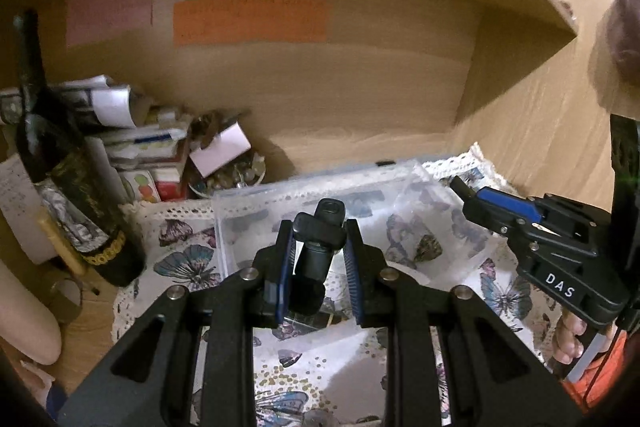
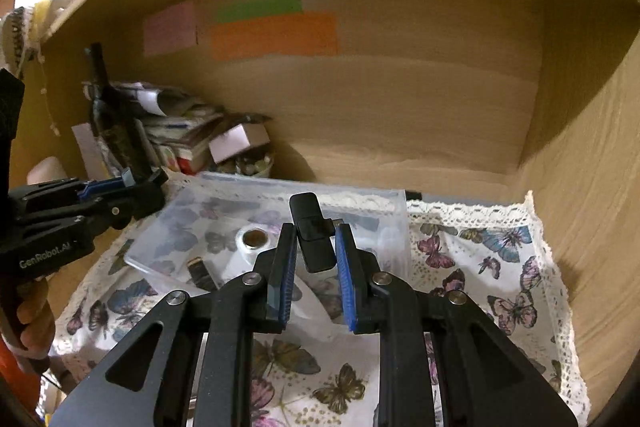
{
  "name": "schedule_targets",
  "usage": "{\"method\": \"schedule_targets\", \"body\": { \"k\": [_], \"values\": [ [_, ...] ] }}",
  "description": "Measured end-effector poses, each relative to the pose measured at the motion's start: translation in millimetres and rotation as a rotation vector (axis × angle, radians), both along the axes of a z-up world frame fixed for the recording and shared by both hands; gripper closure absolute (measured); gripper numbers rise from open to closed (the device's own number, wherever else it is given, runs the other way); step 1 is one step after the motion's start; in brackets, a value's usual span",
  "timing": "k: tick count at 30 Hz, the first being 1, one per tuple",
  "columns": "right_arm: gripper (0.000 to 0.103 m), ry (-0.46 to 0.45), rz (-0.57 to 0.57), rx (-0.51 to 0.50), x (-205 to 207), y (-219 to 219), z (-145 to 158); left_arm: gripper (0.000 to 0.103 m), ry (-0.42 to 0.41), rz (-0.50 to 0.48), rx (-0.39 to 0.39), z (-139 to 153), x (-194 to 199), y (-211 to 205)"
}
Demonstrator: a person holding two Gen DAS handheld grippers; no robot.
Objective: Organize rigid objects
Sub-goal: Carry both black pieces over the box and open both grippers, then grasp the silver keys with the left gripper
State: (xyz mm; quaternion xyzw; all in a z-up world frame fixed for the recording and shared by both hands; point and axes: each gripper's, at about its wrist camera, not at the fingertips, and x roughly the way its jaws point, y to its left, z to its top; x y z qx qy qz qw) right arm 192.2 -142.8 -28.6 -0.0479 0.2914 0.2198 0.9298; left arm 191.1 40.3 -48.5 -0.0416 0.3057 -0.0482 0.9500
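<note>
inside the shelf, left wrist view: left gripper point(image 1: 320, 247) clamps a dark cylindrical gadget point(image 1: 318, 247), rigid and light by the look, gripped mid-body above the clear box point(image 1: 240, 203).
right wrist view: right gripper point(image 2: 316, 247) pinches a small black clip-like device point(image 2: 312, 235) over the same box; smooth plastic, may slip.

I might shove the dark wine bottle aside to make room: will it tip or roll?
Probably tips rather than slides: the bottle is tall, narrow and already leaning. It looks like glass, so likely heavy and breakable. The paper pile behind may catch it.
</note>
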Motion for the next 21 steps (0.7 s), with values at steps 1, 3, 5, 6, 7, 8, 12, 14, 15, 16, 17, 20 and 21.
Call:
{"method": "schedule_targets", "body": {
  "k": [1,3,5,6,7,8,12,14,15,16,17,20,21],
  "values": [
    [0.085,0.011,-0.004,-0.007,4.8,0.8,-3.9,0.080,0.013,0.000,0.001,-3.8,4.3,-0.1],
    [0.085,0.043,-0.006,-0.017,15.2,2.2,-13.4,0.080,0.040,0.004,0.003,-12.2,12.6,-0.4],
    [0.085,0.078,-0.007,-0.022,24.3,3.3,-23.6,0.080,0.063,0.001,0.002,-19.9,19.4,-0.5],
    [0.085,0.093,-0.009,-0.028,28.2,4.1,-28.6,0.080,0.077,0.001,-0.001,-24.3,23.5,-0.1],
    [0.085,0.106,-0.013,-0.035,31.4,5.1,-33.0,0.080,0.090,0.000,-0.004,-28.6,27.1,0.1],
    [0.085,0.120,-0.015,-0.043,35.1,6.3,-38.6,0.080,0.101,-0.003,-0.006,-32.6,30.2,-0.3],
    [0.085,0.155,-0.018,-0.063,42.9,9.0,-50.8,0.080,0.149,-0.010,-0.007,-48.8,40.3,-2.9],
    [0.085,0.167,-0.020,-0.072,45.6,10.2,-55.8,0.080,0.165,-0.011,-0.007,-54.6,43.7,-3.3],
    [0.085,0.172,-0.020,-0.075,47.2,10.9,-57.2,0.080,0.169,-0.013,-0.006,-56.0,44.6,-4.2],
    [0.085,0.167,-0.024,-0.083,47.3,12.3,-57.8,0.080,0.172,-0.016,-0.004,-57.1,44.8,-4.5],
    [0.085,0.162,-0.026,-0.092,47.2,13.5,-57.6,0.080,0.175,-0.021,-0.002,-58.0,44.6,-5.3],
    [0.085,0.171,-0.015,-0.090,47.0,15.3,-57.6,0.073,0.166,-0.028,0.010,-55.8,42.6,-7.5],
    [0.085,0.176,-0.012,-0.086,47.2,16.0,-57.5,0.069,0.158,-0.027,0.013,-53.9,41.6,-7.3]
  ]
}}
